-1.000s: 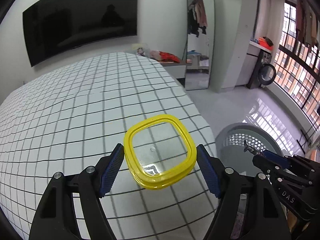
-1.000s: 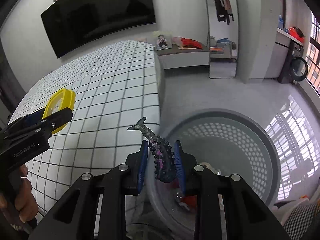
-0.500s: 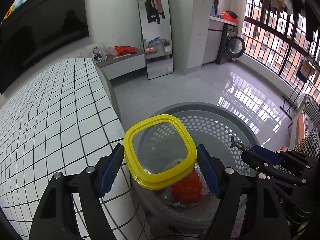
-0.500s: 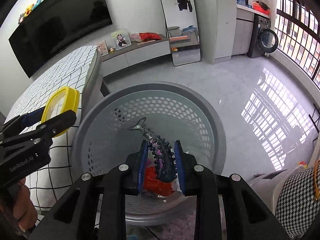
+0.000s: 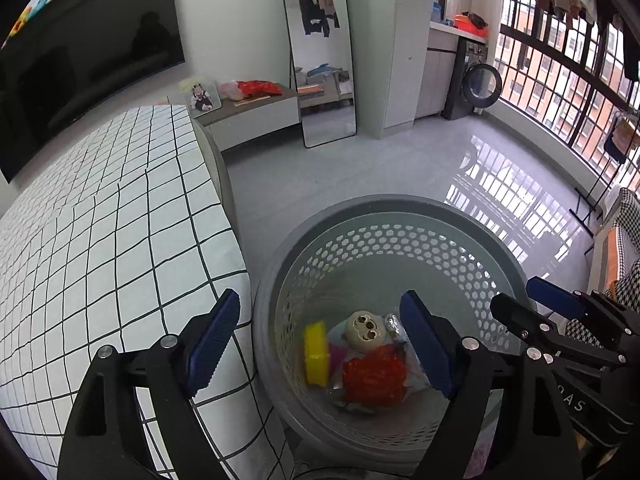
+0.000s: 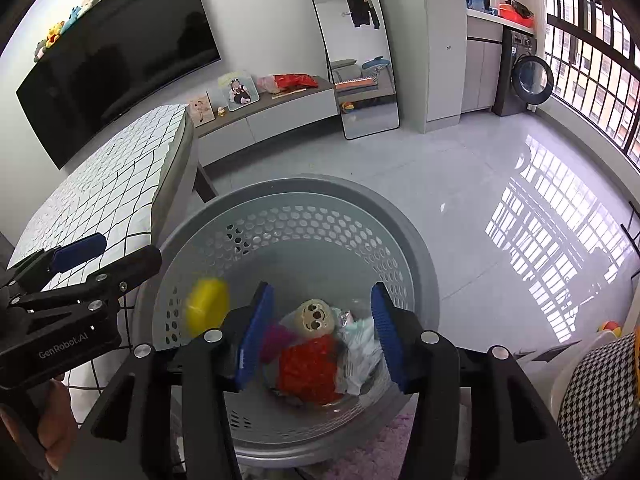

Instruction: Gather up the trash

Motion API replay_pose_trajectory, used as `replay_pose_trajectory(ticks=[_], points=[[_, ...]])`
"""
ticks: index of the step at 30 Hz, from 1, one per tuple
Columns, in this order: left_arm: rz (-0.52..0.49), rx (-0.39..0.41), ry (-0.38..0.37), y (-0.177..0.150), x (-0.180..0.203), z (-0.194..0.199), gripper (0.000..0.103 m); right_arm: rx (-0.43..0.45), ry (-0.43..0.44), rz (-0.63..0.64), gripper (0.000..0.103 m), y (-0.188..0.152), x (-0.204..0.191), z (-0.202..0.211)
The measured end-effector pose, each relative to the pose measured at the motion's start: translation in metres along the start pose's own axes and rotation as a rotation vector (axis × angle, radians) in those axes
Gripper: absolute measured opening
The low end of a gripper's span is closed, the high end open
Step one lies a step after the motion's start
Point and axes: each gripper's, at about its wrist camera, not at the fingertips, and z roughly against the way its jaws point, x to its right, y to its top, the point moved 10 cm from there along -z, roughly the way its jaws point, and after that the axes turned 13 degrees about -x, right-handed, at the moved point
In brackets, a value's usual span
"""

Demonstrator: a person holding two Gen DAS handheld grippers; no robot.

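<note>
now both hand-held grippers, left gripper [image 5: 320, 340] and right gripper [image 6: 320, 334], hang over the round grey perforated plastic basket [image 5: 400, 208], jaws opening, empty, releasing trash; a yellow plastic lid [image 5: 316, 354] lies at nine o'clock inside.

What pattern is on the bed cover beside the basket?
White with a thin black grid, on the bed cover; clearest in the left wrist view.

Two wrist fisheyes, both angled down into the same basket

The left wrist view looked steeply down from close above the grey perforated basket [image 5: 384, 216], the checked bed [image 5: 100, 240] at its left; the right wrist view faced likewise from just beside it, sharing the basket [image 6: 296, 192], floor, mirror [image 6: 360, 60] and television.
</note>
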Motion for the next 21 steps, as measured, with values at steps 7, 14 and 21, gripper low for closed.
replay_pose_trajectory(ticks=[7,14,21], points=[[0.009,0.0,0.005,-0.004,-0.001,0.004,0.081,0.005,0.002,-0.004,0.049,-0.004,-0.001,0.004],[0.014,0.009,0.008,-0.006,0.0,0.009,0.083,0.021,-0.008,0.0,0.055,-0.004,-0.006,0.009],[0.018,0.022,0.016,-0.006,-0.002,0.014,0.086,0.029,-0.012,-0.009,0.056,-0.005,-0.004,0.013]])
